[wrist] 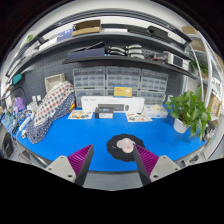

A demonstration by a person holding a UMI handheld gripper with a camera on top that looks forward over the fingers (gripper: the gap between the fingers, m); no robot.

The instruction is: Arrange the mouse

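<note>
A pale pink-white mouse (126, 145) lies on a round black mouse mat (124, 148) on the blue table top (80, 132). My gripper (113, 160) is open and empty. Its two fingers (80, 160) with magenta pads stand wide apart on either side, just short of the mat. The mouse sits just ahead of the fingers, closer to the right finger (146, 160), and nothing touches it.
A potted green plant (188, 110) stands at the right on the table. A patterned cloth-covered object (50, 108) stands at the left. White drawer cabinets (120, 84) and shelves with boxes line the back wall. Small items (105, 113) lie at the table's far edge.
</note>
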